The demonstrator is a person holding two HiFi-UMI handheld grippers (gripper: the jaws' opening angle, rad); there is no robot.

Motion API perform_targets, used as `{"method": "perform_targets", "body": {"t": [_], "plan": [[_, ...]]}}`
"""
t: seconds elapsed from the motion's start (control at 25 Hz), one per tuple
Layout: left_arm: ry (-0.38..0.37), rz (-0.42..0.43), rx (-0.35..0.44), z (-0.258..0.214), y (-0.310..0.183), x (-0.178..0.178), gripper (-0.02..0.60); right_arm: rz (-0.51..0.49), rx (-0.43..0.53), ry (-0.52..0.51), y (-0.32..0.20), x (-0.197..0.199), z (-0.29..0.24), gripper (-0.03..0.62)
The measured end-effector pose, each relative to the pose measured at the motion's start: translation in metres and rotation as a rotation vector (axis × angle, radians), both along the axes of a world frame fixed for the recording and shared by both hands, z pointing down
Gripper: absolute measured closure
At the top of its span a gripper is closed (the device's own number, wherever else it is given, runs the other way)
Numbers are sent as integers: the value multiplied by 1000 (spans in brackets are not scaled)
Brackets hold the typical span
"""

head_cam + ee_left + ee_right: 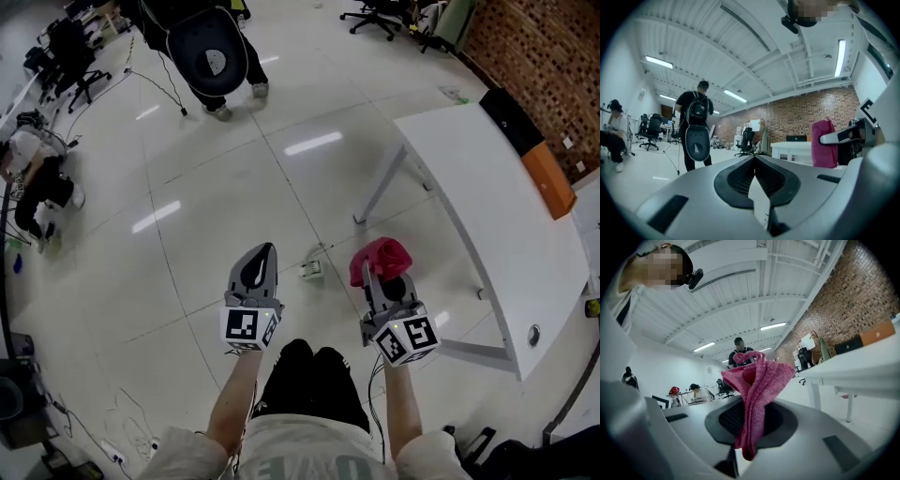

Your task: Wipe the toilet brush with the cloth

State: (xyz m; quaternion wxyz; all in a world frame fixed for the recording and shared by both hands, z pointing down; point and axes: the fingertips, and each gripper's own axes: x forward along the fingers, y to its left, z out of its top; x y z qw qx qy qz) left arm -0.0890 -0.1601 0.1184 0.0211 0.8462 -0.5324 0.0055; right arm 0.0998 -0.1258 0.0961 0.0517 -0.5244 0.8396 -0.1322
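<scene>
Nearest, the left gripper (754, 157) was held level with its jaws pressed together and nothing between them. Just beside it, the right gripper (378, 278) was clamped on the pink cloth (757, 385), which bunched above the jaws and hung in a fold below them. Both grippers sat out in front of the person's knees, over bare floor (187, 244). A small pale object (312, 270) lay on the floor between the 2 grippers and a little beyond them; what it was could not be told. To the right stood the white bench (487, 197), well apart from the cloth. Farther off, another person (211, 52) stood on the floor.

No toilet brush showed in any of the 3 views, so wiping had not begun. The step in hand looked like the approach: cloth secured, brush not yet found. The next move probably called for locating the brush, opening the left gripper to take its handle and hold it steady, then bringing the cloth against it without loosening the right gripper's hold
</scene>
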Motion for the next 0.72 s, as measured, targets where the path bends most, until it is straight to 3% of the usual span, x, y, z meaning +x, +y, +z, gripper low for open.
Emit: {"method": "perform_targets", "body": {"t": [0.24, 0.36, 0.48, 0.64, 0.72], "plan": [[-50, 36, 81, 261, -47, 1, 577, -23, 76, 24, -56, 4, 255, 563], [-12, 50, 98, 372, -59, 2, 577, -59, 114, 58, -74, 5, 371, 562], [4, 80, 101, 459, -60, 9, 577, -71, 105, 49, -84, 9, 469, 563], [-61, 98, 10, 562, -54, 16, 577, -60, 21, 48, -88, 11, 569, 563], [-29, 119, -20, 600, -47, 23, 577, -81, 30, 68, -92, 11, 604, 562]]}}
